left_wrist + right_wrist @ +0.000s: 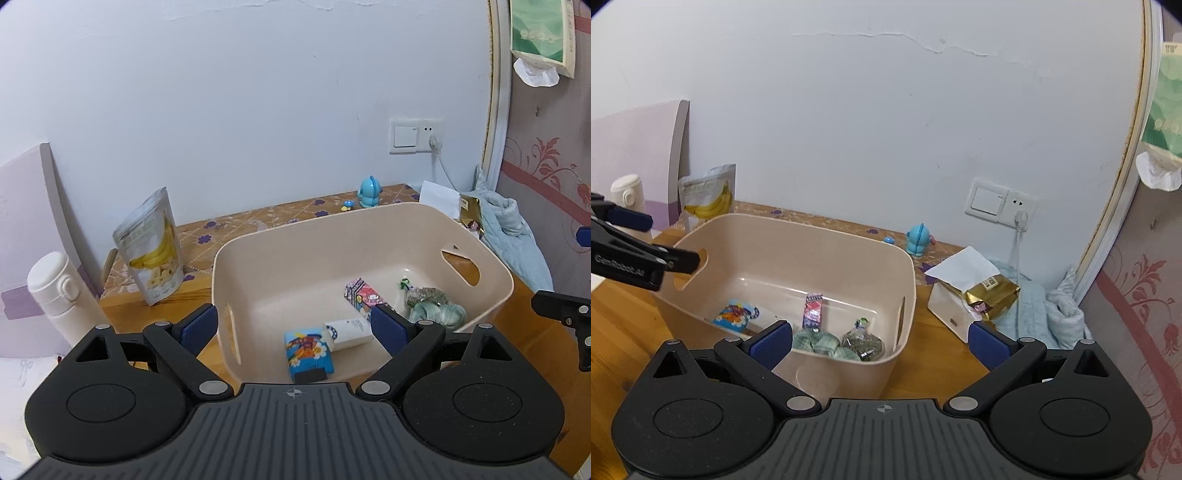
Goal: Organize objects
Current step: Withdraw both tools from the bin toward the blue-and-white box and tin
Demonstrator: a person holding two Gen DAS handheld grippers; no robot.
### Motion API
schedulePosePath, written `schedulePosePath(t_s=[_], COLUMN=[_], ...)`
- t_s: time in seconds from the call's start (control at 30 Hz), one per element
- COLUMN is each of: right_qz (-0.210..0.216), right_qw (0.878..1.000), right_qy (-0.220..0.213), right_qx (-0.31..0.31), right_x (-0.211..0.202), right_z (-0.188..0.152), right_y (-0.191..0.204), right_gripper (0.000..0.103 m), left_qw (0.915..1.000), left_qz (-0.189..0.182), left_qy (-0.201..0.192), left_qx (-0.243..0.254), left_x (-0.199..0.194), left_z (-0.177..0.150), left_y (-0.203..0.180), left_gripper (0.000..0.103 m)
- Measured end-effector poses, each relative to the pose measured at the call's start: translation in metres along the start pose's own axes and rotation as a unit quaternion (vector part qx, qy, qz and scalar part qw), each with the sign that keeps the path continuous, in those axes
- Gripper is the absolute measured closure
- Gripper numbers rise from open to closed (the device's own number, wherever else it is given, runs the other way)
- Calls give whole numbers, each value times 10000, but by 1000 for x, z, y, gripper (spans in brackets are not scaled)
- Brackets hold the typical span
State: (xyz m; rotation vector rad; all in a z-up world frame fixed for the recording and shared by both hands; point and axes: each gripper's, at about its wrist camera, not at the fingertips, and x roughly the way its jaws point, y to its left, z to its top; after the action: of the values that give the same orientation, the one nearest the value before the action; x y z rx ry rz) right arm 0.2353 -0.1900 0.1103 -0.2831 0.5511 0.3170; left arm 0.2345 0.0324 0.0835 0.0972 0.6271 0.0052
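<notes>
A beige plastic bin (pixel 369 218) stands on the wooden table. It holds a blue cartoon packet (pixel 308 354), a white tube (pixel 349 332), a pink patterned box (pixel 364 295), a green cloth bundle (pixel 437 314) and a dark bag (pixel 424 295). My left gripper (pixel 293 326) is open above the bin's near left corner, gripping nothing. One of its fingers (pixel 631 219) shows at the left edge of the right wrist view. My right gripper (pixel 881 343) is open over the bin's (pixel 798 225) near right corner, above the bundle (pixel 820 343), and also holds nothing.
A banana-chip pouch (pixel 151 251) and a white bottle (pixel 61 295) stand left of the bin. A blue figurine (pixel 371 192) sits by the wall. To the right lie a white box (pixel 947 306), a gold packet (pixel 991 295) and light blue cloth (pixel 1041 314).
</notes>
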Motion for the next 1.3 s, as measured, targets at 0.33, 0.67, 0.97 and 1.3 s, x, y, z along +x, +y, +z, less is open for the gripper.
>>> schedulePosePath(t_s=[0.33, 0.67, 0.97, 1.3], right_qz=[3, 70, 176, 201], right_qw=[9997, 9985, 9960, 9917], right_qy=[146, 458, 828, 1256], right_qx=[-181, -288, -296, -194], right_x=[-16, -14, -2, 17], right_z=[-27, -60, -89, -117], right_y=[7, 13, 19, 16], right_gripper=[0, 0, 0, 0], left_qw=[9997, 9992, 9972, 9929], left_qz=[92, -132, -324, -564], left_qy=[-83, 220, 512, 909], left_qx=[233, 303, 434, 511], left_x=[-25, -22, -11, 8], left_z=[-35, -74, -105, -130], left_y=[-8, -25, -43, -60], left_gripper=[11, 11, 11, 11])
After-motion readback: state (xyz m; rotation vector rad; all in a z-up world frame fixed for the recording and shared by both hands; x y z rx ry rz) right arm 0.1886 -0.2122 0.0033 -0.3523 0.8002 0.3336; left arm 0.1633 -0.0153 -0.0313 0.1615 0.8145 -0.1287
